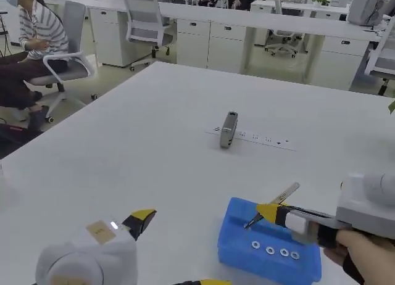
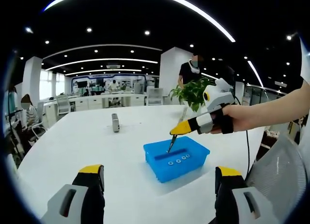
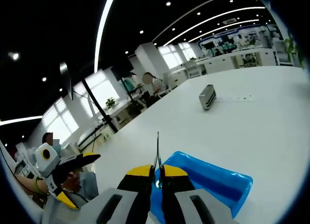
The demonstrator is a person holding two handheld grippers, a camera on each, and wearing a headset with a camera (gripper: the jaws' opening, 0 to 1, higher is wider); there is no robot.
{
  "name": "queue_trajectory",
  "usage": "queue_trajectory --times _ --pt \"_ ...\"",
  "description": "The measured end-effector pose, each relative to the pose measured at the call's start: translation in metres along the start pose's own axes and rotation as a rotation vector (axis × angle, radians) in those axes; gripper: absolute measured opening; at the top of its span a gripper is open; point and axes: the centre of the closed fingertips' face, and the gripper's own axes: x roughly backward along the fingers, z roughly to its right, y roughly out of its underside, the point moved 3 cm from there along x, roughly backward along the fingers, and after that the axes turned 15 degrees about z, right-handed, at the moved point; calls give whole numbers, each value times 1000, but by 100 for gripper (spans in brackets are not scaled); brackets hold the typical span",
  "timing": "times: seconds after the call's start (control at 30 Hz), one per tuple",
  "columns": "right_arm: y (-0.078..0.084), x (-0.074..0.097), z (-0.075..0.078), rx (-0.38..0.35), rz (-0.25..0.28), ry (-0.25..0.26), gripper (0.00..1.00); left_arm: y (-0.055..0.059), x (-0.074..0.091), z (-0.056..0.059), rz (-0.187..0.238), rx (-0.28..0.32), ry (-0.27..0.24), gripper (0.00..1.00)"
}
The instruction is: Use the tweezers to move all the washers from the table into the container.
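Bare table [image 1: 123, 149] around container [image 1: 247, 263]; grey box [image 1: 228, 129] beyond

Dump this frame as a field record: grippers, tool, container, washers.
left gripper: open, holding nothing
right gripper: shut on the tweezers
tweezers: tips point down over the inside of the blue container
blue container: on the white table
washers: four, in a row inside the container
gray device: on the table beyond the container, apart from it
small marks beside the device: too small to tell
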Motion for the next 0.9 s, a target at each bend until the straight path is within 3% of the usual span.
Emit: queue_trajectory --times 0.47,0.9 --pt "17 -14 20 95 -85 17 3 -1 1 -1 2 3 -7 97" --pt "30 -27 22 214 -152 -15 3 0 1 -2 1 7 -15 97"
